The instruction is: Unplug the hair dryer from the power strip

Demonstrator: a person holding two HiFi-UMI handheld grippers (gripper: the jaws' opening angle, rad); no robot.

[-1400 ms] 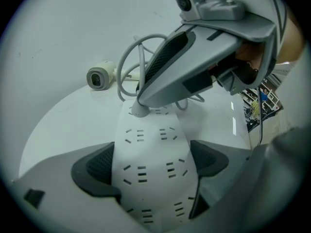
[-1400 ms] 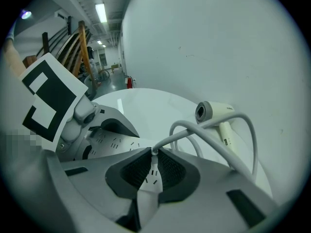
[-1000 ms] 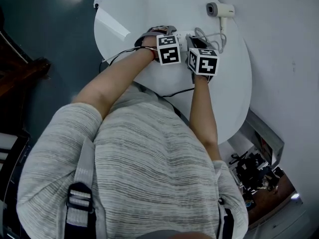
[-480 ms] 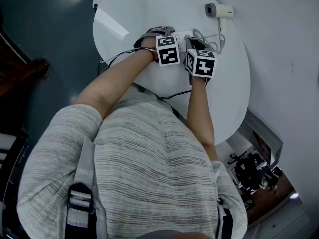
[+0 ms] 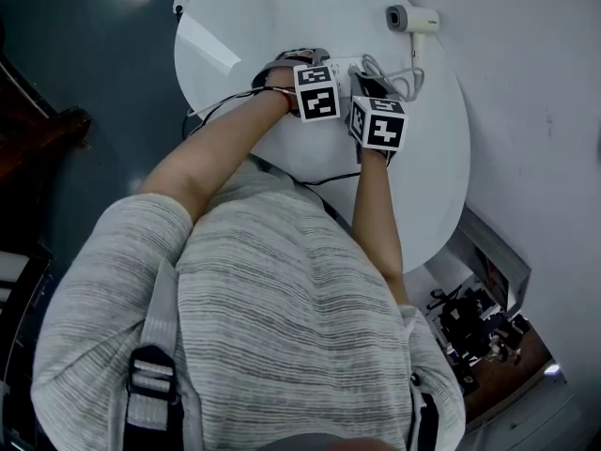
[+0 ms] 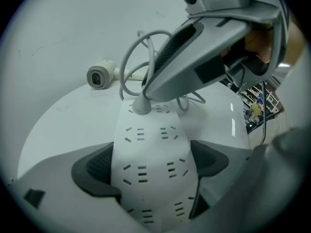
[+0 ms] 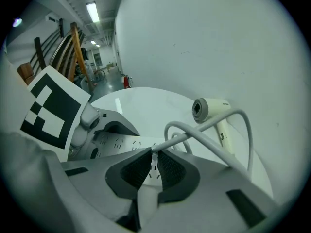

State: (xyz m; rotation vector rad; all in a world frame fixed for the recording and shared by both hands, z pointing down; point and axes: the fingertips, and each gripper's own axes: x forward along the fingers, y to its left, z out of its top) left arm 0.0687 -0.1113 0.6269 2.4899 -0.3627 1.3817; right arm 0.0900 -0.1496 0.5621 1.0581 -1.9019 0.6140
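A white power strip (image 6: 150, 144) lies on the round white table (image 5: 282, 26), and my left gripper (image 6: 153, 161) is shut on it with a dark pad pressed to each side. The hair dryer's grey plug (image 6: 142, 106) stands in a socket at the strip's far end. My right gripper (image 7: 153, 166) is shut on that plug where the grey cord (image 7: 209, 130) leaves it. The cord loops back to the white hair dryer (image 5: 411, 19), which lies at the table's far right edge by the wall. In the head view, both marker cubes sit side by side over the strip.
A long white flat piece (image 5: 211, 50) lies at the table's left part. A thin black cable (image 5: 329, 177) crosses the near side of the table. A white wall stands behind the hair dryer. Cluttered equipment (image 5: 479, 322) sits on the floor at the right.
My right gripper has shifted slightly toward the person. The left gripper stays on the strip.
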